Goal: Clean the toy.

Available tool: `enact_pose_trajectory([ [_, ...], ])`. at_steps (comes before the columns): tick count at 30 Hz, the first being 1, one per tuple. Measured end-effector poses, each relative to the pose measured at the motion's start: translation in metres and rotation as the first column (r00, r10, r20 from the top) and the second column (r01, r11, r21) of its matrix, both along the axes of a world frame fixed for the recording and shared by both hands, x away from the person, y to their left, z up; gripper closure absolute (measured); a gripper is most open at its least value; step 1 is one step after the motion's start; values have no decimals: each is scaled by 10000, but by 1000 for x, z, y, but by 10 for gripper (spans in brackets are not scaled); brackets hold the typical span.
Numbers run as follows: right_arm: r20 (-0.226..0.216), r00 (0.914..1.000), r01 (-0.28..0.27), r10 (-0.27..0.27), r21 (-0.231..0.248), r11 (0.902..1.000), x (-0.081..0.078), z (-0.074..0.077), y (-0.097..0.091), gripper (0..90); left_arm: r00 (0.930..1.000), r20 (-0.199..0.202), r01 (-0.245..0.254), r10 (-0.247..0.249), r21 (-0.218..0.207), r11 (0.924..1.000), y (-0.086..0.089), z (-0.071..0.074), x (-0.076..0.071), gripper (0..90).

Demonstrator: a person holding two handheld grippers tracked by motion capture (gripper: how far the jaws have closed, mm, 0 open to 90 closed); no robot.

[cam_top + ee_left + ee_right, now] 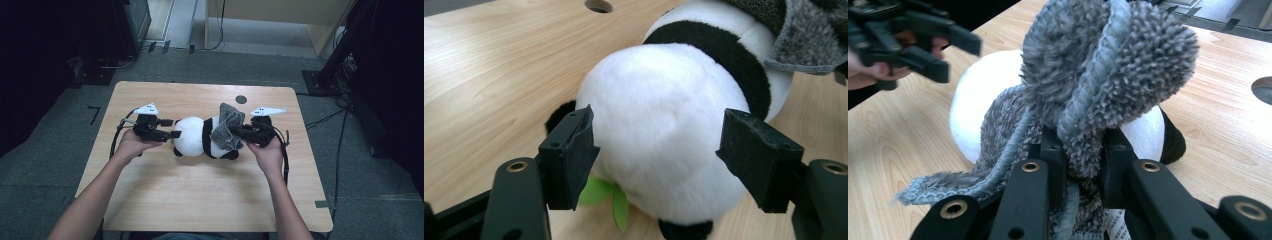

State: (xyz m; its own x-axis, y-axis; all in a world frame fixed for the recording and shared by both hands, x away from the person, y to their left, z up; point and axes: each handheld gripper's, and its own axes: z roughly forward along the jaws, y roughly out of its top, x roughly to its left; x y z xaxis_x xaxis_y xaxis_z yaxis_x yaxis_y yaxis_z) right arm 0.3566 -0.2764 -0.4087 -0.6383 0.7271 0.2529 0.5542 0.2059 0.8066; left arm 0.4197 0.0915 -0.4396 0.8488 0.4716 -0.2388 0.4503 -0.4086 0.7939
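Note:
A black-and-white panda plush (192, 137) lies on its side in the middle of the wooden table (165, 190). My left gripper (172, 134) is open, its jaws standing either side of the panda's white head (664, 125) without squeezing it. A green leaf (609, 195) pokes out from under the head. My right gripper (237, 132) is shut on a grey fluffy cloth (227, 127), which is bunched up and draped over the panda's body. Up close, the cloth (1108, 65) rises from between the jaws of the right gripper (1083, 150), with the panda (983, 90) behind it and the left gripper (948, 55) beyond.
A round cable hole (241, 99) sits near the table's far edge. Cables trail from both grippers over the table sides. Dark equipment stands (345, 55) and a wooden cabinet (280, 15) stand on the floor beyond the table.

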Motion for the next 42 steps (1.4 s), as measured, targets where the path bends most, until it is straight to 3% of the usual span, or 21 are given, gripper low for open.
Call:
enact_pose_trajectory([
  [4, -41, 9999, -92, 91, -15, 10000, 1, -2, -1, 780, 9977, 274, 603, -620, 592, 9964, -16, -7, 14, 256],
  [6, -104, 9998, -153, 154, 25, 9999, 1, -3, -2, 780, 9912, 1036, 737, -822, 834, 9938, -21, -14, 16, 156],
  [7, -138, 9997, -182, 183, 35, 9998, 1, -3, -2, 780, 9896, 1185, 717, -811, 817, 9941, -22, -17, 17, 105],
  [10, -196, 9994, -294, 297, 155, 9994, 2, -5, -2, 780, 9947, 657, 754, -790, 563, 9956, -21, -26, 22, 7],
  [12, -233, 9986, -470, 476, 224, 9986, 2, -5, -1, 780, 9940, 369, 1007, -1029, 555, 9934, -20, -32, 24, 5],
  [15, -267, 9972, -685, 693, 286, 9972, 3, -7, 2, 780, 9863, 435, 1564, -1593, 637, 9856, -23, -35, 20, 0],
  [19, -179, 9966, -795, 801, 316, 9963, 4, -7, 3, 780, 9671, 367, 2497, -2519, 561, 9667, -31, -39, 12, 0],
  [24, -18, 9980, -630, 631, 423, 9971, 7, -10, 3, 776, 9689, -187, 2475, -2468, 487, 9677, -37, -42, 12, 0],
  [27, 69, 9995, -327, 324, 472, 9984, 8, -11, 2, 775, 9762, -225, 2168, -2159, 502, 9749, -39, -39, 7, 109],
  [31, 210, 9997, 97, -106, 421, 9991, 7, -5, -1, 775, 9867, -396, 1582, -1579, 54, 9874, -36, -37, -3, 368],
  [33, 217, 9994, 270, -282, 542, 9982, 5, -1, -4, 778, 9890, -646, 1328, -1328, -46, 9911, -36, -33, -9, 451],
  [36, 271, 9991, 317, -333, 568, 9979, 1, 11, -5, 782, 9908, -715, 1149, -1145, 12, 9934, -39, -26, -16, 509],
  [38, 519, 9981, 287, -318, 593, 9978, -5, 22, -4, 783, 9901, -972, 987, -1008, -266, 9948, -39, -19, -18, 521],
  [42, 1166, 9932, -60, -73, 1132, 9936, -18, 48, 2, 784, 9943, -910, 476, -553, -854, 9952, -35, -7, -20, 524],
])
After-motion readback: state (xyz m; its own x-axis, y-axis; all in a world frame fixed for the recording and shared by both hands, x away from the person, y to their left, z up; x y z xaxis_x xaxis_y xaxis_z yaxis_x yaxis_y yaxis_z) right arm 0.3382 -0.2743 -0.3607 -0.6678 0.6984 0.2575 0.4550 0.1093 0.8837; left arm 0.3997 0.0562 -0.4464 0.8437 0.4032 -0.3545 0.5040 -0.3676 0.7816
